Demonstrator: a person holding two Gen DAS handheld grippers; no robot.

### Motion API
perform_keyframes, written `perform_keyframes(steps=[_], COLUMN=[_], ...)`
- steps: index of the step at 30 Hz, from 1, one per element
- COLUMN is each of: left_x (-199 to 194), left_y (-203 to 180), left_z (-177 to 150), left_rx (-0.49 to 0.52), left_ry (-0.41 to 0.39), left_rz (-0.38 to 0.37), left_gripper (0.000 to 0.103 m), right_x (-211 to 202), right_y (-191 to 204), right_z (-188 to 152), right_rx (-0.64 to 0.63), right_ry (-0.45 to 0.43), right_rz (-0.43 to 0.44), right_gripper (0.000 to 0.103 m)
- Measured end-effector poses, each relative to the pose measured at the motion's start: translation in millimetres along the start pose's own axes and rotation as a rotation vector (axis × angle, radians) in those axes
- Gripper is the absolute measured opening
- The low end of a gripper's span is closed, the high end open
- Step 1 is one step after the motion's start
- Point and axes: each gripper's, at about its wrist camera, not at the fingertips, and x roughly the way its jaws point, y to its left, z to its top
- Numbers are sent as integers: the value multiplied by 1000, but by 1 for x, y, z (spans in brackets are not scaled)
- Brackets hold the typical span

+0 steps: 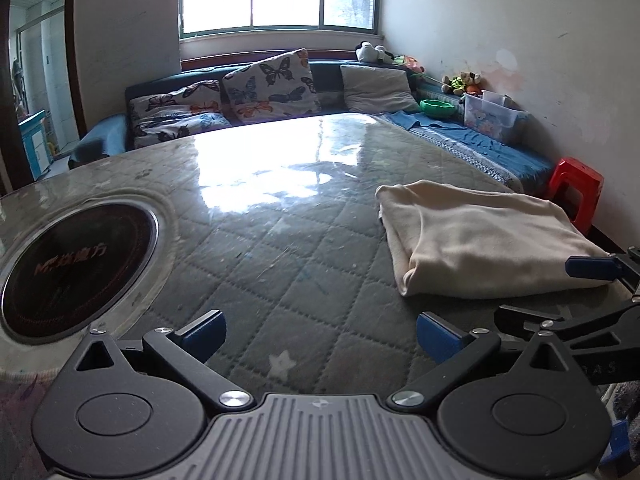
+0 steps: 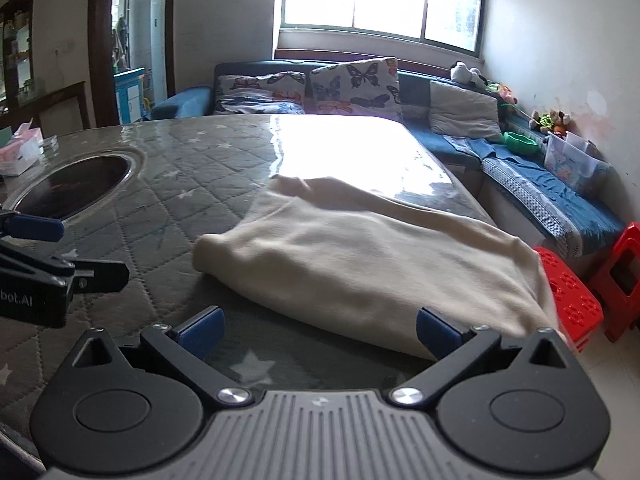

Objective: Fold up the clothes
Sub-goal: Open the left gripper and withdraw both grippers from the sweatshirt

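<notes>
A cream garment lies folded into a thick rectangle on the quilted table, near its right edge. It also shows in the left wrist view. My right gripper is open and empty, its jaws wide apart just in front of the garment's near edge. My left gripper is open and empty over bare table, left of the garment. The right gripper shows at the right edge of the left wrist view, and the left gripper at the left edge of the right wrist view.
A round black cooktop is set into the table at the left. A sofa with butterfly pillows lines the far wall. Red plastic stools stand right of the table. A tissue box sits at the far left.
</notes>
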Motion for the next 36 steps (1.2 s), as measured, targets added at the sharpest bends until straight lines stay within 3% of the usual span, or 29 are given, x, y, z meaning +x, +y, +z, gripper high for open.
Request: perform_keyframes(steps=[12, 36], left_x=[-12, -22], left_y=[-11, -35], left_z=[-13, -20], left_rx=[16, 52], left_ry=[-7, -32], left_rz=[-12, -42], left_gripper=[103, 103], right_x=[-10, -31], right_y=[11, -1], right_z=[-7, -25], right_rx=[-7, 50], right_ry=[-13, -19], right_rz=[8, -77], right_gripper=[103, 103])
